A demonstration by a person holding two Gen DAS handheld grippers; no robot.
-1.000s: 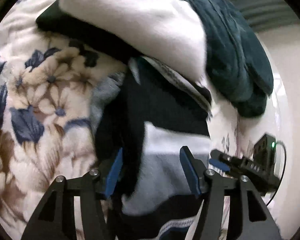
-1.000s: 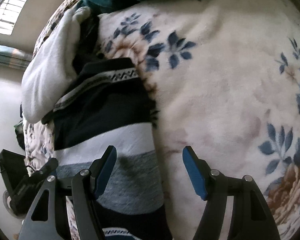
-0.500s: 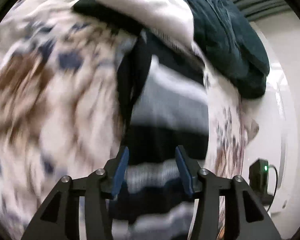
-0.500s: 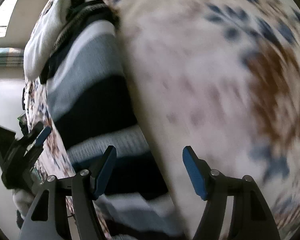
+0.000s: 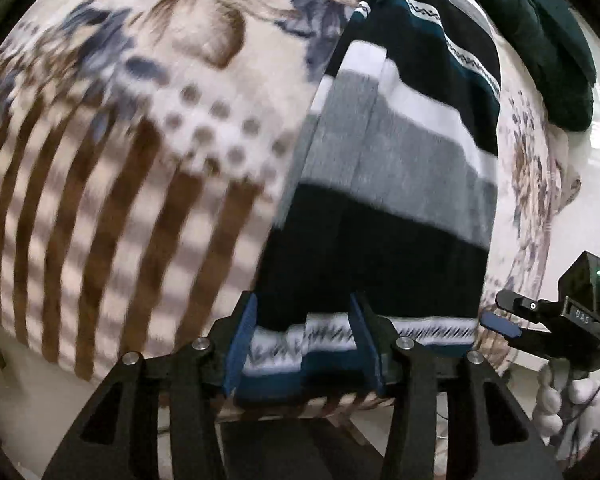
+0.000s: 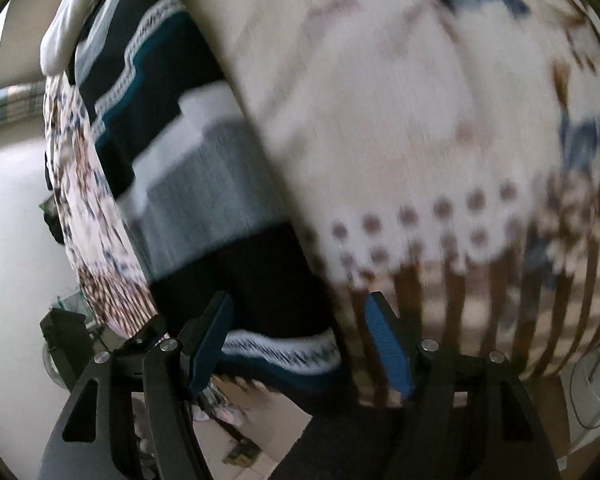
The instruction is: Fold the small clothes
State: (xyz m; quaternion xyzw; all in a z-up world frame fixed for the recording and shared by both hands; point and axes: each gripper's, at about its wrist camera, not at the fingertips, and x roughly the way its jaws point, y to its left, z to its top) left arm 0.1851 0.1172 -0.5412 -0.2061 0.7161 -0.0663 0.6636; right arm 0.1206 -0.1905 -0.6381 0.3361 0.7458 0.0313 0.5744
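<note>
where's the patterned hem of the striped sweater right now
In the left wrist view the hem lies at the blanket's near edge, between the left gripper's fingers.

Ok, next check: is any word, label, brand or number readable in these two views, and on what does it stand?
"DAS": white letters on the black body of the right hand-held gripper, at the right edge of the left wrist view; small, so the reading is uncertain.
Nothing else: the striped sweater and the floral blanket carry only patterns, and the right wrist view shows no text.
</note>
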